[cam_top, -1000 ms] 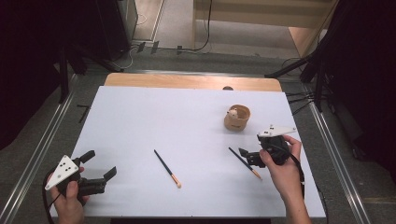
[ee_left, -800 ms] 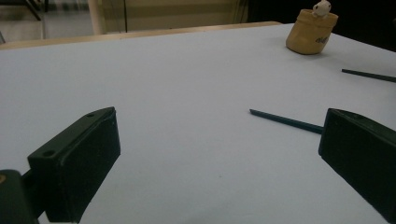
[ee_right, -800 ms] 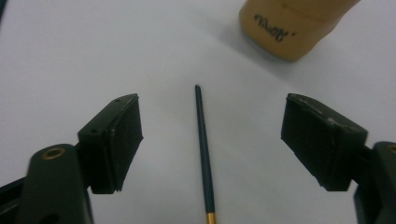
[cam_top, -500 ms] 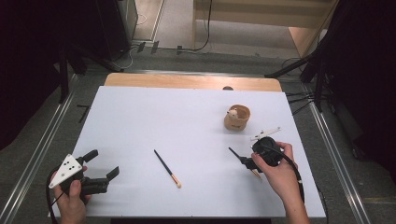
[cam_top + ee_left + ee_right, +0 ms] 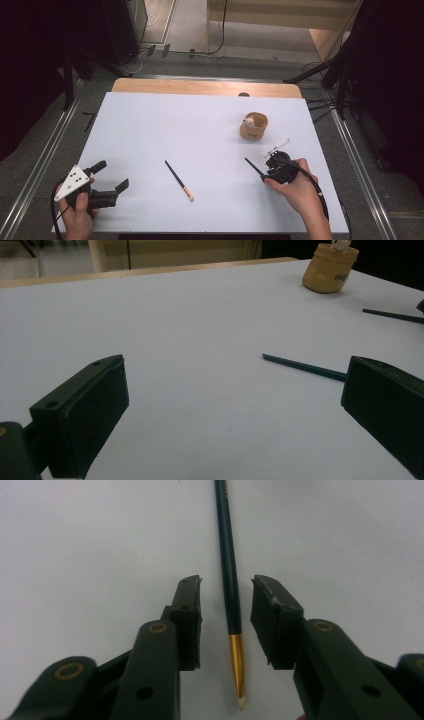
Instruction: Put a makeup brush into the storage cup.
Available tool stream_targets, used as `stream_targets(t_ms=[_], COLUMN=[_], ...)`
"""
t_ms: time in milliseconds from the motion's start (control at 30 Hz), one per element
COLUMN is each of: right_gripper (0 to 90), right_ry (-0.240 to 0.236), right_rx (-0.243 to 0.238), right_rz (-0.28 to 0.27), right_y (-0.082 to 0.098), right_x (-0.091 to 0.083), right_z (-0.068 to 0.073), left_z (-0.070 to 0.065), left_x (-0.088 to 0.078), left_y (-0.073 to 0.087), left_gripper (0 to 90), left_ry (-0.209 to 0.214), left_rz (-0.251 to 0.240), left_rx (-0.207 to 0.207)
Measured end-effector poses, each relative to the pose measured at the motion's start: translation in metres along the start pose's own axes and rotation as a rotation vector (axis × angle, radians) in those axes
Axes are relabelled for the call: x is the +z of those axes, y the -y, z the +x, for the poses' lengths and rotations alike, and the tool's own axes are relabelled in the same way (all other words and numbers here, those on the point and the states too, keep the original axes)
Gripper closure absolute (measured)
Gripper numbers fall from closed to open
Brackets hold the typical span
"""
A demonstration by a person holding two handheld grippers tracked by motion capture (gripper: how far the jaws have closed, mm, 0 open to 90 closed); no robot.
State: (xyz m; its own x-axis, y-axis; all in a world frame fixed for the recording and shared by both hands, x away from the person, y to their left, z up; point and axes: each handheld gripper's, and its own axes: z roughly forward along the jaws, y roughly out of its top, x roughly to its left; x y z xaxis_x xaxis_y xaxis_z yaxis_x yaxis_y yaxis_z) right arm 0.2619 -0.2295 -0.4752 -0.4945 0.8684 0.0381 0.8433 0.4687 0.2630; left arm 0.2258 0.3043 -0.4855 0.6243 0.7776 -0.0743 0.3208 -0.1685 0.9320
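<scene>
The right gripper (image 5: 226, 625) points down at the table (image 5: 150, 130). A thin brush (image 5: 229, 580) lies flat between its jaws. The brush is long and dark, with a gold band and a pale tip. Its long line runs straight along the jaws. The pale tip points back toward the hand, and the dark handle sticks out past the jaw tips. The jaws have just been closing, but there is a small gap on each side of the brush. They do not press it yet. It lies a bit closer to the jaw on the right in the right gripper view.

In the high view, the right gripper (image 5: 272, 170) sits over the near end of this brush (image 5: 252, 166), and the handle points up and left from it. A small tan cup (image 5: 253, 126) stands near, past the jaw tips and a bit to the right. Nothing stands between the jaws and the brush.

The left gripper (image 5: 111, 180) is well apart, at the other side of the table. Its jaws are wide open and hold nothing. A second brush (image 5: 179, 180) lies out in front of them. In the left gripper view, its dark handle (image 5: 302, 367) shows next to the jaw on the right.
</scene>
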Motion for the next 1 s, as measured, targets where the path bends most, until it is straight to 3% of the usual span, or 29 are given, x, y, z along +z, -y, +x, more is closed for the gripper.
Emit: stream_targets(t_ms=[233,367,467,600,633,767,1000], right_gripper=[75.7,84.6,84.8,84.8,84.8,84.8,84.8], right_ry=[0.001,-0.007,-0.008,0.009,-0.014,-0.024,-0.025], right_rx=[-0.006,-0.007,-0.014,-0.009,-0.003,-0.018,-0.025], right_rz=[0.033,0.016,0.011,-0.049,-0.098,-0.133,-0.198], right_y=[-0.001,0.001,0.001,0.002,0.003,0.004,0.007], right_x=[0.009,0.01,0.009,0.006,0.0,-0.008,-0.019], right_z=[-0.002,-0.005,-0.005,-0.007,-0.008,-0.009,-0.011], left_z=[0.0,-0.001,-0.004,-0.011,-0.014,-0.02,-0.046], left_x=[0.001,0.002,0.003,0.006,0.009,0.015,0.041], left_y=[0.0,-0.001,-0.002,-0.007,-0.01,-0.017,-0.035], left_gripper=[0.0,0.0,0.0,0.0,0.0,0.0,0.0], left_ry=[0.002,0.005,0.014,0.023,0.027,0.038,0.1], left_rz=[0.002,0.0,-0.008,-0.012,-0.014,-0.02,-0.015], left_rx=[-0.001,-0.002,-0.007,0.003,0.006,0.007,0.06])
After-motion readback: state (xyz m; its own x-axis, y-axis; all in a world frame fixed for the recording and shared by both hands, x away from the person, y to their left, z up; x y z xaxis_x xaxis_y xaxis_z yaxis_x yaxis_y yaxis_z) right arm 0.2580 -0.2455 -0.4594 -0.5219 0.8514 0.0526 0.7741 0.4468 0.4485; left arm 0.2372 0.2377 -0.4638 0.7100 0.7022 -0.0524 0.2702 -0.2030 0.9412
